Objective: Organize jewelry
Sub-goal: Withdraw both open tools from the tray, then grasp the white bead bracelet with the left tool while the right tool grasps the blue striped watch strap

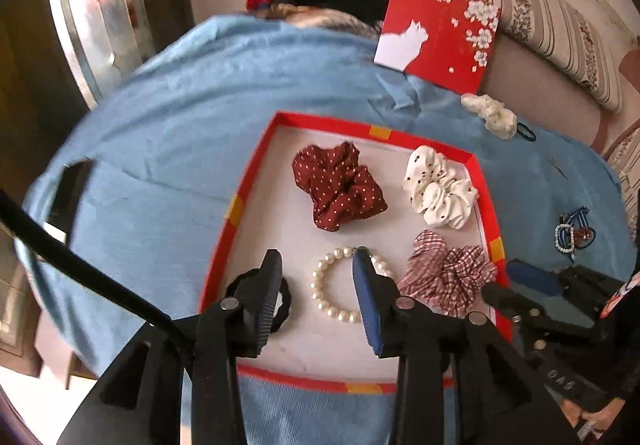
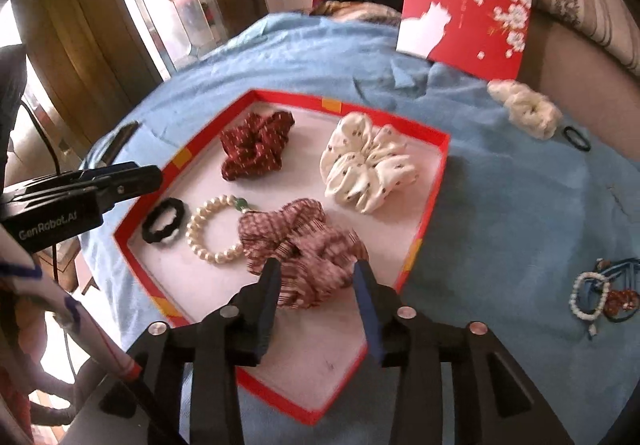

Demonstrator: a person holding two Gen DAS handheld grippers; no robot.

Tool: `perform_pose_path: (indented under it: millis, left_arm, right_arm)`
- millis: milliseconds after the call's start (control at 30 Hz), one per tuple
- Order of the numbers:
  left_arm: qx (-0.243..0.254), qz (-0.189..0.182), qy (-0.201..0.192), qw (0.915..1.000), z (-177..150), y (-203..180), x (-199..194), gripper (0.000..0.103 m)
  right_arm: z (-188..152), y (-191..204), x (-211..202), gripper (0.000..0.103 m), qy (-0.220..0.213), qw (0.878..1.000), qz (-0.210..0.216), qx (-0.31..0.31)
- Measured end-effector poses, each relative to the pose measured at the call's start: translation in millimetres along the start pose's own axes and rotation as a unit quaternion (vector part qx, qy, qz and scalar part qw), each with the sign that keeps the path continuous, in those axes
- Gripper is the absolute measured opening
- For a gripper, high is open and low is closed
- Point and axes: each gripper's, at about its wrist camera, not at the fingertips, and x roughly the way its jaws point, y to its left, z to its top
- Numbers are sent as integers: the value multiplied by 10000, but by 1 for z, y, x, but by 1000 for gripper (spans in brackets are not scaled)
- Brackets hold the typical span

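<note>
Scrunchies [image 1: 338, 187] and bracelet [image 1: 346, 285] in tray [image 1: 240, 201]

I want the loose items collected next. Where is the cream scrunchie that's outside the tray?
The cream scrunchie lies on the blue cloth beyond the red tray's far right corner, beside a black hair tie.

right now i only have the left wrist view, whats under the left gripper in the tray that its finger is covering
Observer: A black scrunchie, lying whole beside the pearl bracelet.
Operator: does the bracelet have anything besides pearls
Observer: Yes, a green bead at its far side, touching the plaid scrunchie.
Operator: is the right gripper holding anything
Observer: No, the right gripper is open over the plaid scrunchie.
</note>
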Motion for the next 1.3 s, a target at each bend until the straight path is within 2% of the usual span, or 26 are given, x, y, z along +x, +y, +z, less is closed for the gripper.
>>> perform_pose_path:
  millis: [67, 267, 467, 600, 900, 1167, 1300]
  left_arm:
    - [81, 138, -147, 9998, -5, -9, -17, 42]
    - [437, 457, -496, 9968, -23, -51, -58, 46]
    - [869, 418, -738, 9926, -38, -101, -87, 50]
    - [1163, 291, -785, 9897, -44, -134, -96, 51]
    - [1595, 158, -678, 9847, -52, -188, -93, 51]
    - [1819, 70, -442, 9823, -54, -217, -73, 52]
    - [1789, -166, -230, 9834, -49, -229, -51, 53]
  right_arm:
    - [-6, -4, -18, 44, -124, 9999, -51, 20]
    - [-31, -33, -61, 47, -306, 9989, -229, 273]
    - [-68, -78, -105, 50, -448, 9949, -775, 474]
    - [-90, -117, -129, 51, -499, 9897, -1034, 856]
    - [-121, -182, -165, 52, -655, 9760, -1416, 1518]
    - [-138, -222, -166, 52, -642, 9679, -1504, 1907]
    - [-146, -247, -164, 52, -614, 9620, -1568, 2151]
